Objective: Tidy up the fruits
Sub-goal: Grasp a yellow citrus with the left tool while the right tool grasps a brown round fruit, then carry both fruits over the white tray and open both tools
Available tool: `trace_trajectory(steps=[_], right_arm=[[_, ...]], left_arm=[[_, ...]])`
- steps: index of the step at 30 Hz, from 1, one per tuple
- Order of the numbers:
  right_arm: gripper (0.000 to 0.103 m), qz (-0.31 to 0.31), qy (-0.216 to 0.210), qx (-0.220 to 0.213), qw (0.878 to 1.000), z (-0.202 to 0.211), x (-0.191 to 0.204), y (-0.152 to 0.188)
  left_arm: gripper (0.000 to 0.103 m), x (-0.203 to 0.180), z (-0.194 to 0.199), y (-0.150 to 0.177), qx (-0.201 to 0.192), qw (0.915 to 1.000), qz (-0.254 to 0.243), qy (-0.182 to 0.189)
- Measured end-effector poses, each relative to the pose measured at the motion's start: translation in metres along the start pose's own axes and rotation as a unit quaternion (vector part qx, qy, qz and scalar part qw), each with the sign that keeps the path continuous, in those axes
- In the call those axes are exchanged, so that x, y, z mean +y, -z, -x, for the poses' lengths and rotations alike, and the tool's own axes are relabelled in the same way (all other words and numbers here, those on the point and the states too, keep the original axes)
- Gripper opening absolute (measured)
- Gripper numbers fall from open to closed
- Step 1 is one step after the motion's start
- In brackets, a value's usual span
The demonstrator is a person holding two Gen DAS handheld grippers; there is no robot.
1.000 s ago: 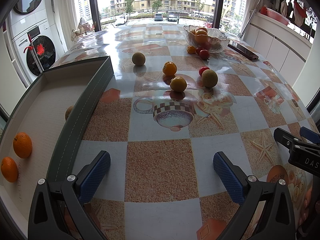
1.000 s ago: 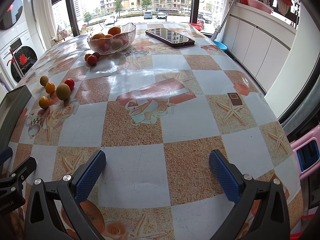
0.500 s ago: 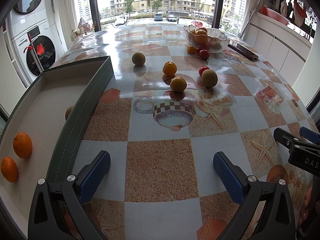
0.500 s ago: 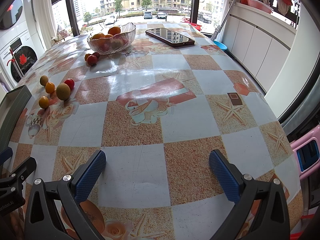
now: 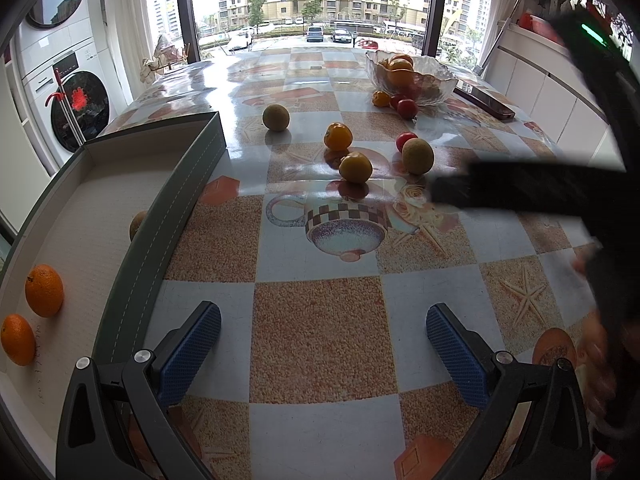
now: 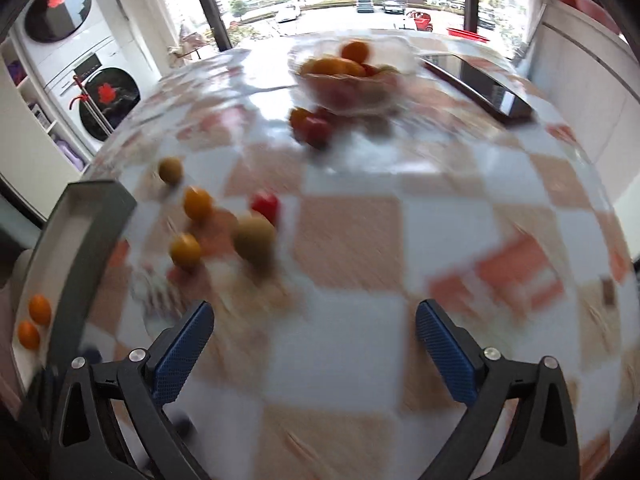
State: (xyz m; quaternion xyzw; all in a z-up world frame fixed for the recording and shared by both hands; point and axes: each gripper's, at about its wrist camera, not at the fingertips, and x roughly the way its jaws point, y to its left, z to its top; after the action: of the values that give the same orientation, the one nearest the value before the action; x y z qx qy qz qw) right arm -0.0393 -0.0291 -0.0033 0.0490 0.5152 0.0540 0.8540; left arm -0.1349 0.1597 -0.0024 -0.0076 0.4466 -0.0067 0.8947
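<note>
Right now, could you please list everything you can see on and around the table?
oranges: two, orange, inside the tray.
brown fruit: one, in the tray behind its wall, mostly hidden.
tray: one, grey walls, pale floor, table's left side.
kiwis: two, brown-green, loose on the table.
persimmons: two, yellow-orange, mid-table.
tomatoes: one red mid-table; more small fruit beside the bowl.
bowl: one, glass, far side, holding fruit.
phone: one, dark, right of the bowl.
washers: two stacked, white, left of the table.
left gripper: open, empty, above the tablecloth.
right gripper: open, empty, jaws just closing slightly.
</note>
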Motion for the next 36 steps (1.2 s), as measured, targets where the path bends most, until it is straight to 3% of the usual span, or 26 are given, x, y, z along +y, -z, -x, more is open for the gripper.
trace_trajectory(steps=[3, 6, 7, 14, 19, 23, 27, 30, 32, 36], right_arm=[[0.077, 0.023, 0.008, -0.007, 1.000, -0.009, 0.017, -0.011], [0.045, 0.045, 0.019, -0.014, 0.999, -0.012, 0.030, -0.016], [0.028, 0.046, 0.016, -0.015, 0.999, -0.013, 0.031, -0.017], [0.028, 0.015, -0.016, -0.008, 1.000, 0.008, 0.004, -0.001], [0.028, 0.002, -0.016, -0.011, 1.000, 0.031, -0.025, 0.023], [0.028, -0.019, -0.018, -0.010, 1.000, 0.043, -0.044, 0.040], [0.028, -0.023, -0.013, -0.008, 1.000, 0.049, -0.054, 0.052], [0.028, -0.025, -0.012, -0.005, 1.000, 0.050, -0.059, 0.055], [0.028, -0.025, -0.011, -0.005, 1.000, 0.051, -0.058, 0.055], [0.028, -0.029, -0.016, -0.004, 0.999, 0.054, -0.055, 0.057]], left_arm=[[0.103, -0.001, -0.001, -0.001, 0.000, 1.0000, -0.001, 0.002], [0.103, -0.001, -0.001, -0.001, 0.000, 1.0000, -0.002, 0.001], [0.103, -0.001, -0.001, -0.001, 0.000, 1.0000, -0.002, 0.002], [0.103, -0.002, -0.005, -0.011, 0.016, 0.9997, -0.011, 0.011], [0.102, -0.009, -0.012, -0.053, 0.010, 0.9999, -0.002, 0.011], [0.080, -0.015, -0.042, -0.083, 0.037, 0.9993, 0.007, -0.004], [0.073, -0.016, -0.057, -0.094, 0.037, 0.9990, 0.021, -0.014], [0.049, -0.019, -0.057, -0.098, 0.025, 0.9993, 0.024, -0.014], [0.024, -0.023, -0.055, -0.098, 0.021, 0.9997, 0.009, -0.005], [0.024, -0.018, -0.044, -0.090, 0.027, 0.9995, 0.012, 0.014]])
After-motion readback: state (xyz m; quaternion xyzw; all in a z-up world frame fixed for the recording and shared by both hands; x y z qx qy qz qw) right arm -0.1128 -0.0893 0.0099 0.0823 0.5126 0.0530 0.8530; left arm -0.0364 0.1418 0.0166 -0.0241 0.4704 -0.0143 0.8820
